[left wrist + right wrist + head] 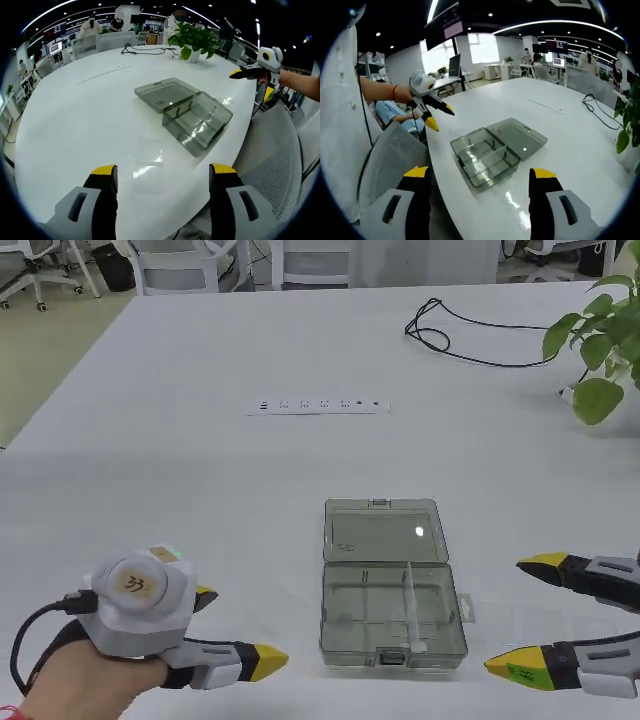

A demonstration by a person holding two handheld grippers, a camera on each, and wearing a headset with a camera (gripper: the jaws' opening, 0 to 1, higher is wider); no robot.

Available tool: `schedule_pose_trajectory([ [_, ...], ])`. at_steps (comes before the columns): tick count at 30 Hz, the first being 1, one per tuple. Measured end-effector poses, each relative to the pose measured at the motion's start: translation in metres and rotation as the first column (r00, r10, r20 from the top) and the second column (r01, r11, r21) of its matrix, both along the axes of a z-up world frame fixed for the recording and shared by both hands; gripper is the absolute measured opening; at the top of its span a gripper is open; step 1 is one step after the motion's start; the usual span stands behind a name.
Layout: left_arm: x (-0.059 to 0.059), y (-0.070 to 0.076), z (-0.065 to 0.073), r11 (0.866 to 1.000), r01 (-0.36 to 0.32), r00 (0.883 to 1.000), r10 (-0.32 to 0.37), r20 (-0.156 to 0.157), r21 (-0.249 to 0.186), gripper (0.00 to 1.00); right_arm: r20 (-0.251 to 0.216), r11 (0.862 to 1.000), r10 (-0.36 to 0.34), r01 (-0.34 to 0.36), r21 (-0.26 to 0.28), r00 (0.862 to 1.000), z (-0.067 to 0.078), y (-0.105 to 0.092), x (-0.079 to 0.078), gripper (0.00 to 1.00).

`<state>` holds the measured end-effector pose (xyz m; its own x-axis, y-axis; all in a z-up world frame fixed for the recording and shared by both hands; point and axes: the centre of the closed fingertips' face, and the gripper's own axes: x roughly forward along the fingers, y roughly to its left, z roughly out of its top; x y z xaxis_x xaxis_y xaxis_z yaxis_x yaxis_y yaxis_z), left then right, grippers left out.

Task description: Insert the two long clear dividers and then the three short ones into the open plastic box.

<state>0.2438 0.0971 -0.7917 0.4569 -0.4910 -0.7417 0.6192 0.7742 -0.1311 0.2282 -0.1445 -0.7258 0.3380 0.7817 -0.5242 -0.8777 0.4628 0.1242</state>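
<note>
Two flanking open box [393, 615]: left gripper [240, 630], right gripper [515, 615] | fingers [262, 662] spread, empty | dividers [410, 605] inside

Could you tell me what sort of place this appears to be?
Most likely an open-plan office: a large white table carrying a power strip and a potted plant, office chairs at its far edge, and a monitor on a desk beyond.

The smoky clear plastic box [345, 640] lies open near the front edge of the bench [180, 500], its lid [385, 532] folded flat behind the tray. One clear divider [411, 602] stands upright inside, running front to back. Faint clear pieces [149, 160] lie flat on the bench nearby.
</note>
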Motion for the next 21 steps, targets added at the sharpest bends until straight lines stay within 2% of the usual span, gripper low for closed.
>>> schedule_pose_trajectory([
  [3, 0.002, 0.002, -0.007, 1.0, -0.009, 1.0, 0.009, -0.023, 0.024, 0.7, 0.008, 1.0, 0.011, -0.011, 0.0, 1.0, -0.003, -0.002, -0.003, 0.82],
  [6, 0.004, 0.004, -0.017, 0.998, 0.0, 0.999, 0.003, -0.05, 0.068, 0.67, 0.008, 1.0, 0.003, -0.003, 0.005, 1.0, -0.005, -0.007, -0.003, 0.82],
  [9, 0.005, 0.001, -0.023, 0.996, 0.012, 0.998, -0.007, -0.066, 0.083, 0.63, 0.011, 1.0, -0.012, 0.011, 0.016, 1.0, -0.004, -0.009, -0.002, 0.82],
  [11, 0.004, -0.001, -0.031, 0.994, 0.021, 0.995, -0.01, -0.101, 0.104, 0.61, 0.009, 1.0, -0.02, 0.02, 0.024, 1.0, -0.004, -0.009, -0.002, 0.82],
  [13, 0.005, -0.002, -0.037, 0.992, 0.031, 0.993, -0.017, -0.116, 0.122, 0.6, 0.012, 0.999, -0.024, 0.024, 0.027, 1.0, -0.004, -0.009, -0.002, 0.82],
  [19, 0.007, -0.001, -0.047, 0.986, 0.048, 0.988, -0.024, -0.15, 0.16, 0.57, 0.01, 0.999, -0.034, 0.033, 0.04, 0.999, -0.004, -0.009, -0.004, 0.81],
  [21, 0.007, 0.002, -0.051, 0.98, 0.054, 0.987, -0.023, -0.159, 0.189, 0.57, 0.009, 0.998, -0.038, 0.038, 0.047, 0.999, -0.004, -0.009, -0.004, 0.81],
])
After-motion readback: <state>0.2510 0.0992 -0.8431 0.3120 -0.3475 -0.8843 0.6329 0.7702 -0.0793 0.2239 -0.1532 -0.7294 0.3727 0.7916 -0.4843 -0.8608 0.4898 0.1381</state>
